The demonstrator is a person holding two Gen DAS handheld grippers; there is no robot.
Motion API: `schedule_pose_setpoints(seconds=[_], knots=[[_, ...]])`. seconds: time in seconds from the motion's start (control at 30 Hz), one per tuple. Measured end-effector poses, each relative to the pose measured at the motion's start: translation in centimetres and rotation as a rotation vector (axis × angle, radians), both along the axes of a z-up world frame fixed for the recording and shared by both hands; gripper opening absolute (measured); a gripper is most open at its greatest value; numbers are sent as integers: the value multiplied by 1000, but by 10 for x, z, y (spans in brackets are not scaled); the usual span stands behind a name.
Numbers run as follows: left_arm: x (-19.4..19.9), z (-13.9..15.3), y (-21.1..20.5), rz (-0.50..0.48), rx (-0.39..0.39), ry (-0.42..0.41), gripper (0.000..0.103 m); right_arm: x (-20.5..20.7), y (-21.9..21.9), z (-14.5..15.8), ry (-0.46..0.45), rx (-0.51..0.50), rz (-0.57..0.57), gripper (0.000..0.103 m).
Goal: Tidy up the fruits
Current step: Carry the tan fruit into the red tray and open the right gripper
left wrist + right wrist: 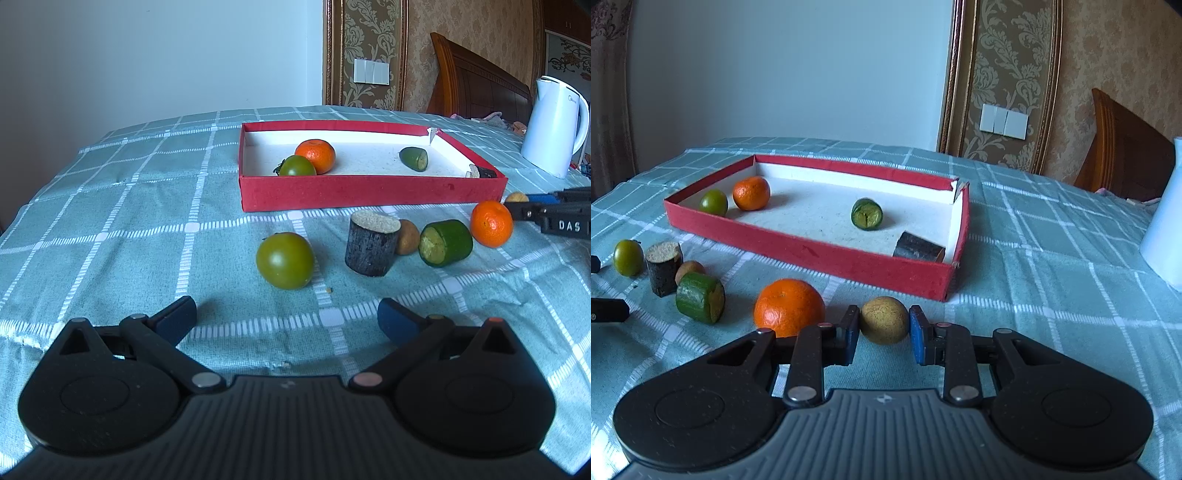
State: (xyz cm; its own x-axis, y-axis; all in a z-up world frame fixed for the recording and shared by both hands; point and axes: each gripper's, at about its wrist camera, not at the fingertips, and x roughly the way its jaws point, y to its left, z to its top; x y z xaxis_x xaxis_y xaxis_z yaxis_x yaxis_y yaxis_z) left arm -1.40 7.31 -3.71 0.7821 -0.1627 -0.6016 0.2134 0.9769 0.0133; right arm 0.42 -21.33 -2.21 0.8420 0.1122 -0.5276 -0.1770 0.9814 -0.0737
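A small round yellowish-brown fruit (pixel 884 319) with a dull, rough skin sits on the cloth just in front of the red box (pixel 827 254), and the right tool (pixel 884 334) is closed on it, its blue pads pressing either side. Just beside it on the left lies a glossy, dimpled mandarin (pixel 788 306). Further left lie a green cylinder (pixel 700 297) with a pale cut face, a second brownish fruit (pixel 689 269), a dark bark-skinned cylinder (pixel 664 267) standing upright with a grainy cork-like top, and a smooth green tomato (pixel 628 257).

The box is a shallow cardboard rectangle, matte red outside and white inside, one corner torn. Inside rest another mandarin (pixel 751 193), a green tomato (pixel 713 202), a green cylinder piece (pixel 866 214) and a dark cylinder piece (pixel 918 248) in the near right corner.

The left tool (pixel 287 319) is open and holds nothing above the teal checked cloth (pixel 129 221). A smooth white plastic kettle (pixel 554 127) stands to the right of the box.
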Motion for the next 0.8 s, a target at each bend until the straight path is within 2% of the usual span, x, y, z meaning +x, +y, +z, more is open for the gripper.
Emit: schedule_pose_setpoints(seconds=[0.27,0.8], knots=[[0,0,0,0,0,0,103,11,7,18,-43,-17,13,28],[-1,0,0,0,0,0,103,68,32,28,-23,-17,29,28]])
